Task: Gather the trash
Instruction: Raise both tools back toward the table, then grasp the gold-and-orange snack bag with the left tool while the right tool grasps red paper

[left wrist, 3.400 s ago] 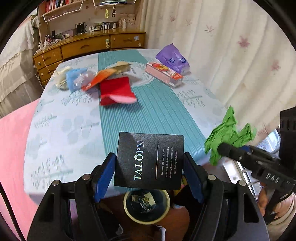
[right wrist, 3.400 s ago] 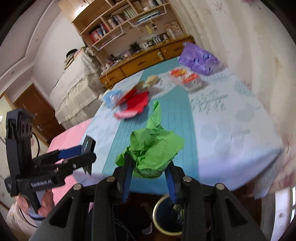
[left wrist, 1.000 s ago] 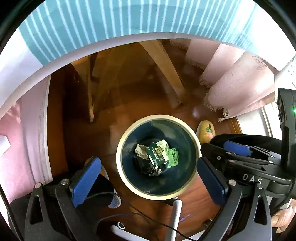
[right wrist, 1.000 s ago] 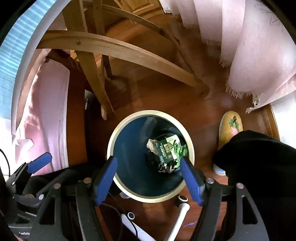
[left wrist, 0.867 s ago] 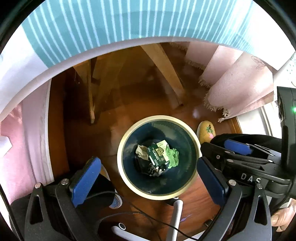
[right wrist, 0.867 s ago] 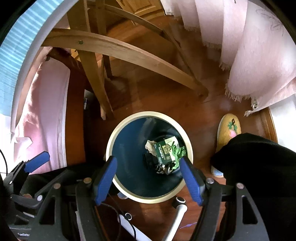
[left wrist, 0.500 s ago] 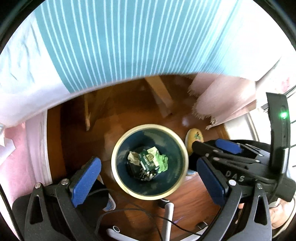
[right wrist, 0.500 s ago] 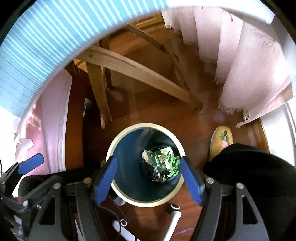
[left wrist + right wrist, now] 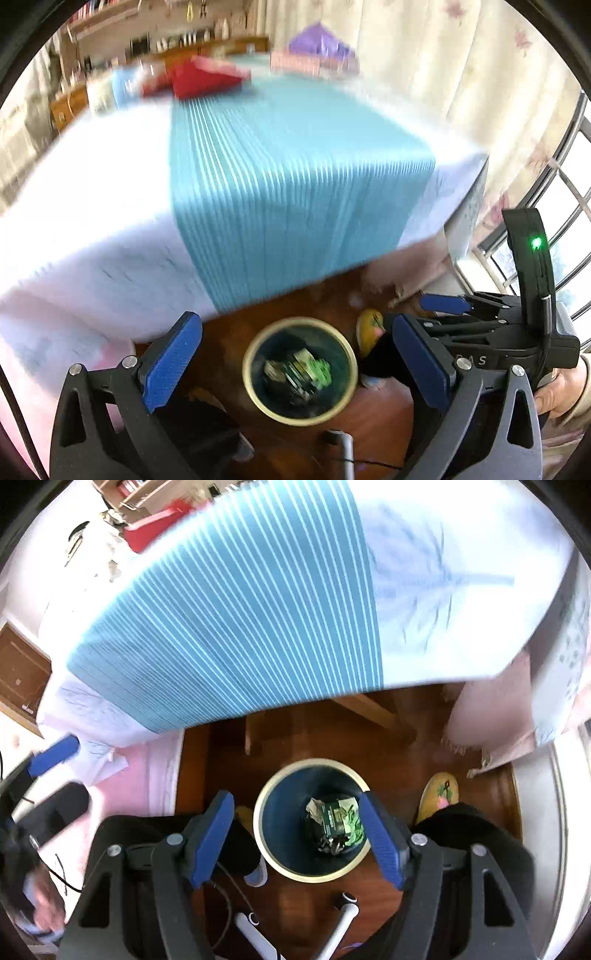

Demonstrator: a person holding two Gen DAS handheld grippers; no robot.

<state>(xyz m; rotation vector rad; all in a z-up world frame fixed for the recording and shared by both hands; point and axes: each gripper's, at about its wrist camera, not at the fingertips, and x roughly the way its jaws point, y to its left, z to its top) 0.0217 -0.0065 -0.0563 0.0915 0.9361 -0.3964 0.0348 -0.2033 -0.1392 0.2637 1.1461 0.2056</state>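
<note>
- Below the near edge of the table [image 9: 110,206], on the dark wooden floor [image 9: 388,746], stands the round trash bin [image 9: 275,866], cream-rimmed and deep blue inside, set where I can drop things straight off the edge.
- At its bottom lies the collected trash [image 9: 338,825]: a dark printed card box, a crumpled pale scrap and a wad of bright green paper, loosely heaped.
- Both my left tongs [image 9: 295,360] and my right tongs [image 9: 297,840] are spread wide and pinch nothing; their blue textured pads frame the bin with clear air between them.
- Each tool points steeply down, so the bin shows between the fingers while the table fills the upper view.
- Over the table lies a smooth cloth, white with faint blue leaf prints and a ribbed teal band down the middle; it overhangs the near edge.
- Far across the table, blurred, more trash waits: a flat red packet [image 9: 207,75], a pale blue bag [image 9: 123,86] to its left, and to the right a purple soft pack [image 9: 319,38] behind a pinkish box.
- I judge those far pieces are the next to fetch, and thin wrappers will likely need a firm pinch.
</note>
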